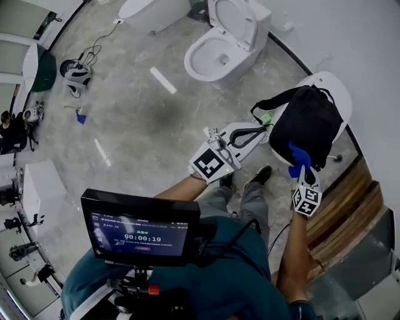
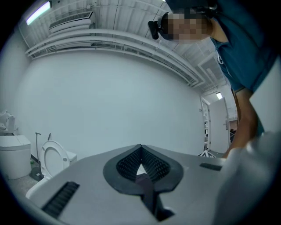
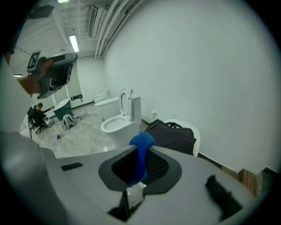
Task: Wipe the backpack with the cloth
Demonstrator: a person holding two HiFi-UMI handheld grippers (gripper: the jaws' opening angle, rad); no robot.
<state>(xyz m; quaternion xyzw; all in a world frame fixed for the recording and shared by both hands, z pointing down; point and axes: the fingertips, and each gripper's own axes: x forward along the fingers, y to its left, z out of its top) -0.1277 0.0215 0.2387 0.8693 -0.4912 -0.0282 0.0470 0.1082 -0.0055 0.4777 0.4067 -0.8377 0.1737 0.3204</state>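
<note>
A black backpack (image 1: 306, 125) lies on a white rounded chair (image 1: 334, 87) by the wall, its strap (image 1: 270, 102) looped out to the left. My right gripper (image 1: 301, 164) is just below the backpack's front edge and is shut on a blue cloth (image 1: 299, 154). In the right gripper view the cloth (image 3: 141, 151) hangs between the jaws of the gripper (image 3: 141, 143), with the backpack (image 3: 171, 135) a little beyond. My left gripper (image 1: 257, 132) is left of the backpack near the strap. It points up at the wall and its jaws (image 2: 140, 148) are shut and hold nothing.
A white toilet (image 1: 225, 50) stands on the floor beyond the backpack, with another white fixture (image 1: 150, 12) behind it. Wooden steps (image 1: 350, 206) run along the right. A monitor (image 1: 140, 228) hangs at my chest. A bag (image 1: 76, 78) and seated people (image 1: 12, 128) are far left.
</note>
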